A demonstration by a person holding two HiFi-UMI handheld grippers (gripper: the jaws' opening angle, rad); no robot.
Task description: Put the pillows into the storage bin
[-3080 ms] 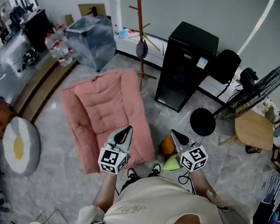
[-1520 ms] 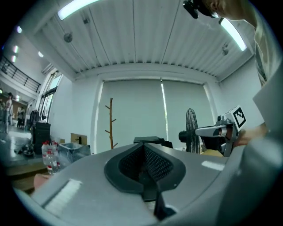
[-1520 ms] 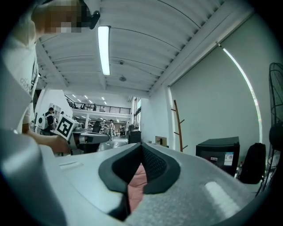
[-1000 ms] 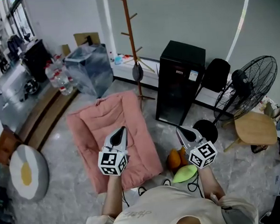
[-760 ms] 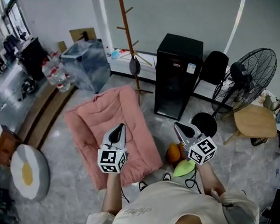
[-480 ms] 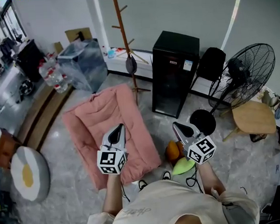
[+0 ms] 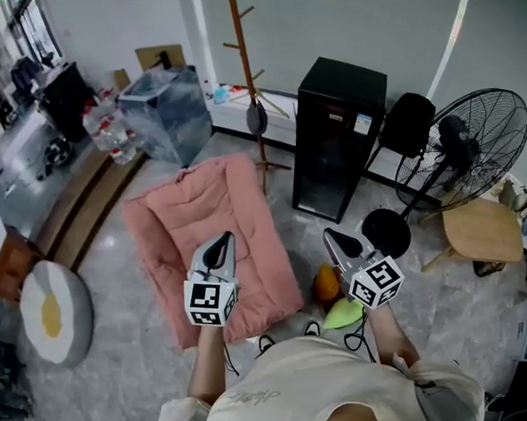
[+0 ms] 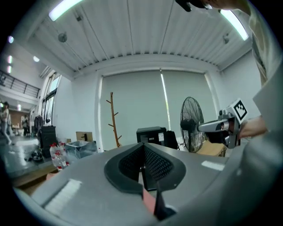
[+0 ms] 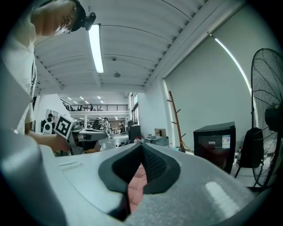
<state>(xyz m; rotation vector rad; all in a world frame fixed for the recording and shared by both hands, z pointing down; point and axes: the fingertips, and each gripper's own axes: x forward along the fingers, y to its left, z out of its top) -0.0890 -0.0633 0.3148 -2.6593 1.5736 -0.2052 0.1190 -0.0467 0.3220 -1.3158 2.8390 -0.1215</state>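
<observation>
A large pink quilted cushion (image 7: 207,240) lies flat on the floor in the head view. Beyond its far end stands the storage bin (image 7: 170,113), a grey cube-shaped box that is open on top. A round grey pillow with a yellow centre (image 7: 47,312) lies far left. An orange pillow (image 7: 326,284) and a green pillow (image 7: 343,313) lie by the person's feet. My left gripper (image 7: 219,245) hovers over the cushion's near half, shut and empty. My right gripper (image 7: 331,239) is also shut and empty, above the floor right of the cushion. Pink cushion (image 9: 136,185) shows under its jaws.
A black cabinet (image 7: 339,138) stands right of the cushion, with a wooden coat rack (image 7: 246,73) beside it. A standing fan (image 7: 465,153) and a round wooden table (image 7: 483,232) are further right. Water bottles (image 7: 112,134) sit left of the bin.
The head view has swayed slightly left and back. Both grippers stay shut and keep their places over the cushion's near end and the floor beside it.
</observation>
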